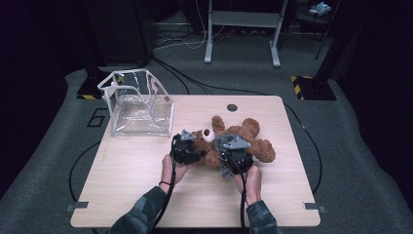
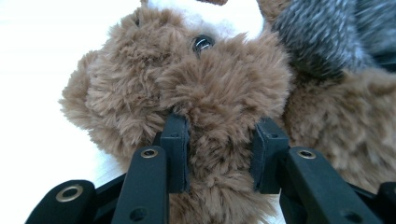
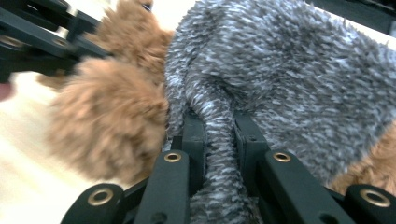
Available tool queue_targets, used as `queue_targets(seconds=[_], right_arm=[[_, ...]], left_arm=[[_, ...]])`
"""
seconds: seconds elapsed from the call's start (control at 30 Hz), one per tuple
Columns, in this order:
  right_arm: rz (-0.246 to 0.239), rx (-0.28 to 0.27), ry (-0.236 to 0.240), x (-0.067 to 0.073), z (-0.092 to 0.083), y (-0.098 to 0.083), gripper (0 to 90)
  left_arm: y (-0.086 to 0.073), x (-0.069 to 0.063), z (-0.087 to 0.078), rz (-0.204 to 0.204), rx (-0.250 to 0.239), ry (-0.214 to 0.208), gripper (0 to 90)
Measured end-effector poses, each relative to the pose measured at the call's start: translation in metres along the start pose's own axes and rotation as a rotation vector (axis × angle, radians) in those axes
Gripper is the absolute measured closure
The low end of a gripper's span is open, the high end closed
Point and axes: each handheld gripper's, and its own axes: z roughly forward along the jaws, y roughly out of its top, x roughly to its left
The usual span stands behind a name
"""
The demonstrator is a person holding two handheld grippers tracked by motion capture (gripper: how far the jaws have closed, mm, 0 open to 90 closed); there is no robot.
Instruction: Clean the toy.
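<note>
Teddy bear (image 1: 234,141) lies on the table (image 1: 126,175), just right of the clear bag (image 1: 139,105), w/ both tools on it. Step in hand, as I read it: getting a two-handed grip on the bear, prob. to lift it toward the clear bag.

Left tool (image 2: 219,154): pads pressed into a tuft of brown fur below the eye, i.e. grasping the bear at the head end; fur bulges between the pads. Right tool (image 3: 219,140): clenched tight on a fold of the grey knitted garment (image 3: 299,79) on the bear's body.

Bear's long axis runs roughly across the table, head toward the clear bag, legs away from it, on the far side from the bag. White muzzle (image 1: 208,134) faces up and a bit away from the person.

Next move calls for: both tools lifting together, keeping the grips, then swinging the bear head-first over the bag's open top. The garment hold may only pull fabric, so watch for sag.
</note>
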Motion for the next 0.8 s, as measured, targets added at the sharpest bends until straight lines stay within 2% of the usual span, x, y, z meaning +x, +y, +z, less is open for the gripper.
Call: queue_targets(seconds=[0.1,0.13,0.17,0.33,0.37,0.4,0.43,0.47,0.5,0.6,0.63,0.73,0.8], right_arm=[[0.016,0.024,-0.032,-0.008,0.007,-0.003,78.3],[0.035,0.037,-0.045,-0.013,0.007,-0.006,78.4],[0.033,0.036,-0.056,-0.019,0.005,-0.009,78.4],[0.085,0.055,-0.149,-0.044,-0.008,-0.022,78.4],[0.085,0.055,-0.149,-0.044,-0.008,-0.022,78.4],[0.113,0.061,-0.184,-0.06,-0.013,-0.028,78.4],[0.116,0.064,-0.201,-0.065,-0.015,-0.03,78.4],[0.116,0.064,-0.201,-0.065,-0.015,-0.03,78.4],[0.164,0.068,-0.23,-0.083,-0.021,-0.037,78.4],[0.2,0.082,-0.278,-0.1,-0.026,-0.043,78.3],[0.227,0.082,-0.287,-0.105,-0.029,-0.045,78.2],[0.229,0.072,-0.289,-0.108,-0.034,-0.046,78.1],[0.204,0.042,-0.263,-0.095,-0.042,-0.04,78.1]], left_arm=[[-0.001,0.007,0.0,-0.009,0.003,-0.018,64.0],[0.0,0.008,0.001,-0.005,0.005,-0.022,64.0],[0.0,0.008,0.001,-0.004,0.006,-0.026,64.0],[0.0,0.012,0.002,-0.006,0.008,-0.042,64.0],[0.0,0.012,0.002,-0.006,0.008,-0.042,63.9],[0.0,0.013,0.002,-0.007,0.011,-0.05,63.9],[0.001,0.014,0.002,-0.012,0.011,-0.052,63.9],[0.001,0.014,0.002,-0.012,0.011,-0.052,63.8],[0.001,0.015,0.002,-0.014,0.012,-0.057,63.7],[0.001,0.015,0.003,-0.024,0.009,-0.06,63.1],[0.001,0.015,0.003,-0.025,0.009,-0.061,62.8],[0.002,0.015,0.003,-0.029,0.011,-0.06,61.9],[0.002,0.015,0.002,-0.031,0.015,-0.063,61.8]])
